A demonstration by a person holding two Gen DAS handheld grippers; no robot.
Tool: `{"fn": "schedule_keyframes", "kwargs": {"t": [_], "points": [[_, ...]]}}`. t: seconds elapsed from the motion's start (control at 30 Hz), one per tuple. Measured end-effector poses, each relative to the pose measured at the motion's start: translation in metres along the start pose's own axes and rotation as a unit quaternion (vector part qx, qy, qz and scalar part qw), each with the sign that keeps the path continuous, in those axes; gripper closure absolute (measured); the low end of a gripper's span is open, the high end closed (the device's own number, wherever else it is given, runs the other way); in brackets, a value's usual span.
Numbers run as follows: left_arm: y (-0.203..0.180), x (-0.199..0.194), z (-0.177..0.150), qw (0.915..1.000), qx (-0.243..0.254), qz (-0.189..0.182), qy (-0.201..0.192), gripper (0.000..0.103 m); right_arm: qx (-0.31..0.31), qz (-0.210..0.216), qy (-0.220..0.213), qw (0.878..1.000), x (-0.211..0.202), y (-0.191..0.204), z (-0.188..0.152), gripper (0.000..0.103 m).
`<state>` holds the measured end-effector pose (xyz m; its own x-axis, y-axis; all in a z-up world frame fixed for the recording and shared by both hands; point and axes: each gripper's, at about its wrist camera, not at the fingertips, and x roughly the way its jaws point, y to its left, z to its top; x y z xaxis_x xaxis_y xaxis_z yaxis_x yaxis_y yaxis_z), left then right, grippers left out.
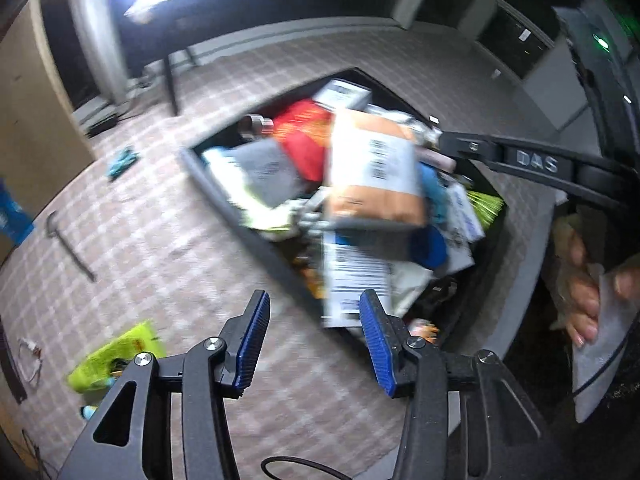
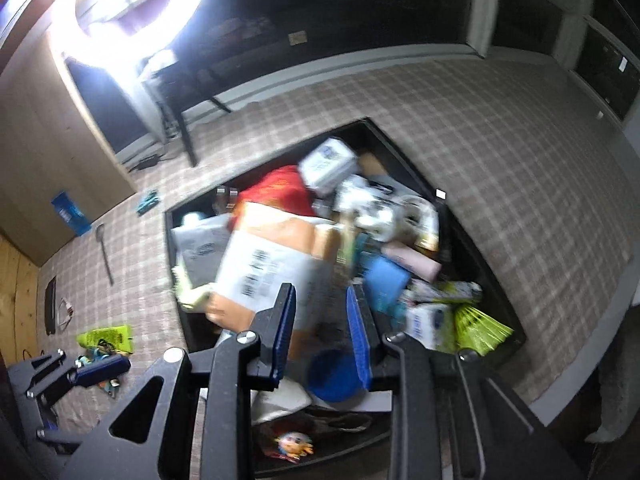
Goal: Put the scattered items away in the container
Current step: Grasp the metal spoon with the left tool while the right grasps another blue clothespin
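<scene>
Container: a dark, shallow bin (image 2: 476,240) sits on the checked carpet (image 1: 168,248), already piled high with odds and ends.
Padded envelope: a brown mailer with a white barcode label (image 2: 264,268) lies tilted on top of the pile, towards the near left of the bin; blurred in both views.
Other contents: a red packet (image 1: 304,132) at the far side, a white box (image 2: 328,162) beyond it, a blue round lid (image 2: 332,372) near the front, a yellow-green fan-like item (image 2: 480,324) at the right edge.
Left hand-held gripper: (image 1: 316,344) jaws apart with nothing between the blue pads, poised over the near left rim of the bin.
Right hand-held gripper: (image 2: 320,336) jaws partly apart and holding nothing, above the near part of the pile, the mailer just beyond its tips.
Still scattered: a yellow-green bag (image 1: 116,356) on the carpet at near left, a small teal item (image 1: 122,162) farther off, a long thin dark tool (image 1: 70,246) between them.
</scene>
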<state>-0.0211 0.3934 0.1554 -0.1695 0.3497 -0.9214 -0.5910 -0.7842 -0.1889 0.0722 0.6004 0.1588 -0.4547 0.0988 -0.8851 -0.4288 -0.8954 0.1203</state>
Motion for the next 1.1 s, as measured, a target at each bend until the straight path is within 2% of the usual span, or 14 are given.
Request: {"fn": "schedule_keyframes", "kwargs": {"t": [0.17, 0.33, 0.37, 0.43, 0.57, 0.7, 0.87, 1.0, 1.1], "points": [[0.058, -0.006, 0.001, 0.9984, -0.045, 0.032, -0.006, 0.059, -0.045, 0.020, 0.002, 0.999, 0.010, 0.046, 0.016, 0.076], [0.125, -0.012, 0.003, 0.9923, -0.103, 0.067, -0.012, 0.059, -0.097, 0.042, 0.010, 0.994, 0.025, 0.096, 0.034, 0.074], [0.138, -0.013, 0.004, 0.9905, -0.116, 0.073, -0.012, 0.059, -0.108, 0.044, 0.012, 0.993, 0.028, 0.107, 0.038, 0.071], [0.165, -0.013, 0.006, 0.9862, -0.141, 0.086, -0.013, 0.059, -0.128, 0.048, 0.016, 0.991, 0.038, 0.129, 0.046, 0.057], [0.225, -0.006, 0.010, 0.9744, -0.197, 0.108, -0.009, 0.059, -0.146, 0.069, 0.039, 0.986, 0.065, 0.175, 0.062, 0.056], [0.266, 0.010, 0.012, 0.9650, -0.235, 0.117, 0.003, 0.059, -0.151, 0.079, 0.063, 0.983, 0.098, 0.215, 0.074, 0.056], [0.293, 0.034, 0.019, 0.9571, -0.265, 0.115, 0.019, 0.059, -0.137, 0.081, 0.099, 0.982, 0.149, 0.255, 0.090, 0.056], [0.299, 0.060, 0.025, 0.9566, -0.264, 0.118, 0.034, 0.059, -0.139, 0.069, 0.115, 0.981, 0.187, 0.276, 0.107, 0.056], [0.302, 0.075, 0.028, 0.9552, -0.269, 0.118, 0.038, 0.059, -0.148, 0.086, 0.129, 0.977, 0.209, 0.285, 0.117, 0.056]]}}
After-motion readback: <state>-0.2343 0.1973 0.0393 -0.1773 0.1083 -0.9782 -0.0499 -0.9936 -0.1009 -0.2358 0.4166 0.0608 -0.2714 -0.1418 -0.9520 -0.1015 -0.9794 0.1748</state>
